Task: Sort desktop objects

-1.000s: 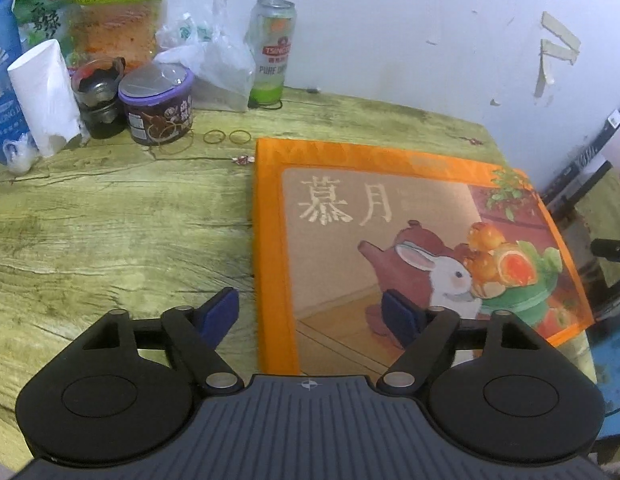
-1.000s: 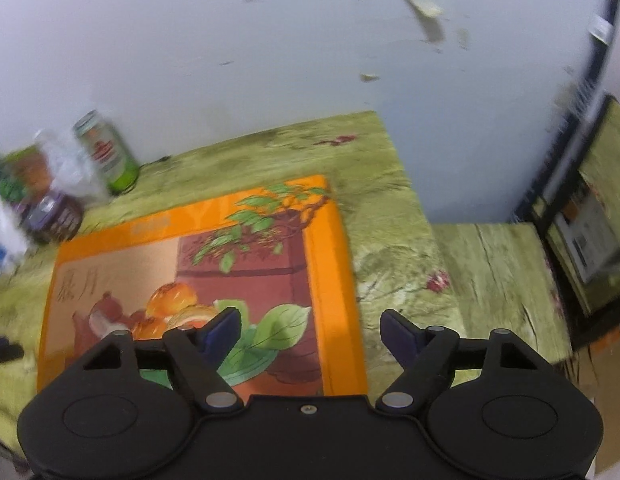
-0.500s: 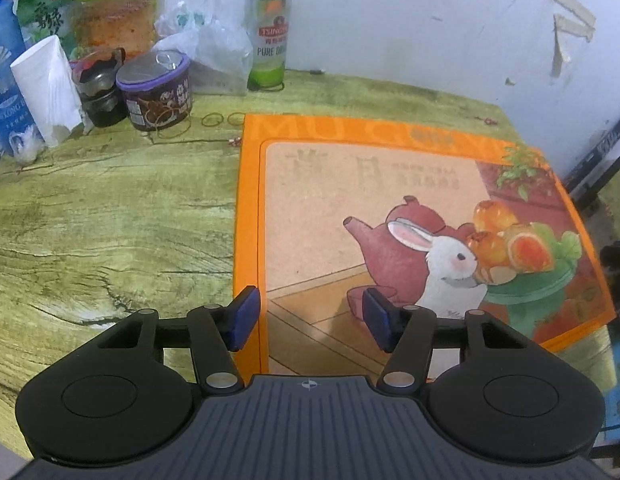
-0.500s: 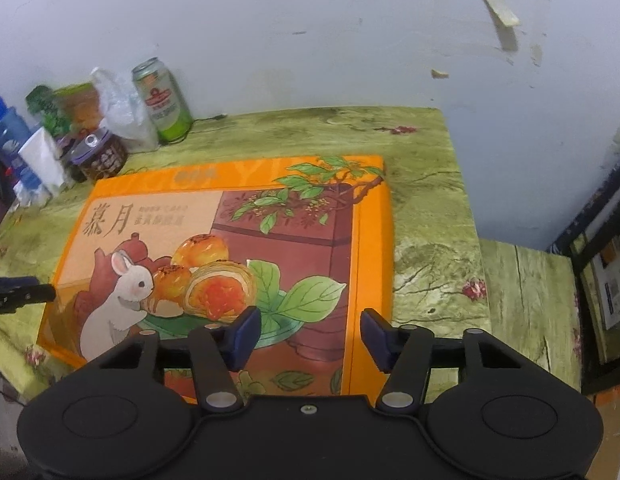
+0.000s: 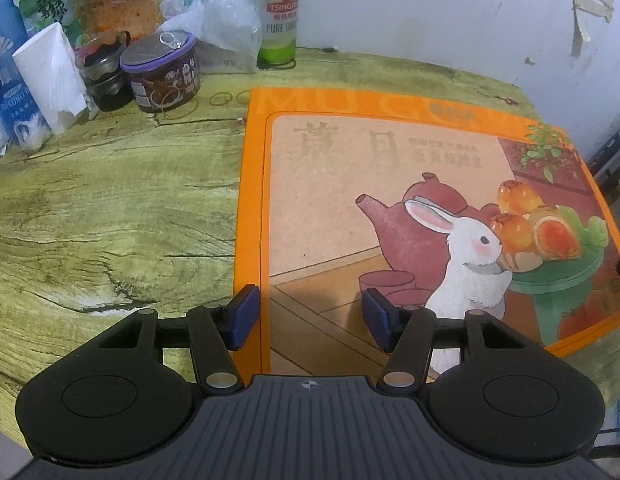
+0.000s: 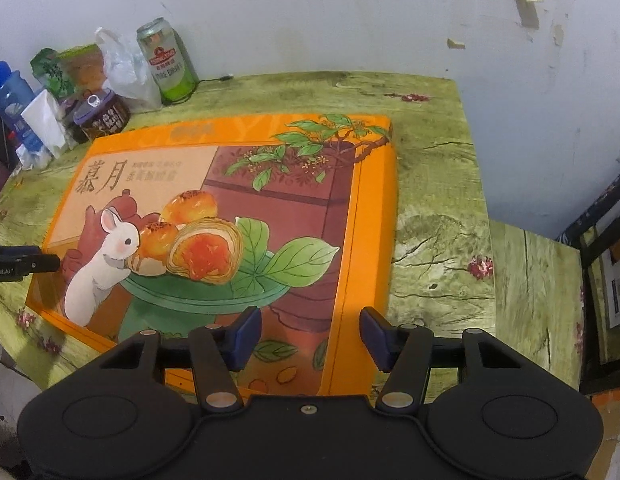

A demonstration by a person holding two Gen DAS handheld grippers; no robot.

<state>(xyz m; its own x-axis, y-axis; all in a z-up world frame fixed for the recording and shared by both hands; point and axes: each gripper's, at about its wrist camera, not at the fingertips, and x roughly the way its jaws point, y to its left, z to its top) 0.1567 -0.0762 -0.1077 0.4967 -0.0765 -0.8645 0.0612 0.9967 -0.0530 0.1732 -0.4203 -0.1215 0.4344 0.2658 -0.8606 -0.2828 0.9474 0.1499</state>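
A large flat orange gift box (image 5: 390,200) with a rabbit and teapot picture lies on the green wood-grain table (image 5: 109,208). My left gripper (image 5: 310,318) hovers over the box's near left corner. Its blue pads are partly apart, the left pad (image 5: 241,316) sits at the box's left edge, and nothing is pinched. In the right wrist view the same box (image 6: 229,200) fills the middle. My right gripper (image 6: 310,338) stands over its near right border, jaws partly apart and empty. The left gripper's tip (image 6: 25,262) shows at the box's left side.
At the back left stand a beer can (image 5: 275,12), a purple-lidded tin (image 5: 161,72), a white tissue pack (image 5: 49,76), a blue bottle (image 5: 5,80), a plastic bag (image 5: 221,36) and snack packets (image 5: 113,4). Rubber bands (image 5: 221,99) lie nearby. A lower side table (image 6: 530,300) adjoins on the right.
Both grippers' jaws have narrowed from wide to partly apart. Both have sunk closer to the orange box, and the right view has rolled level.
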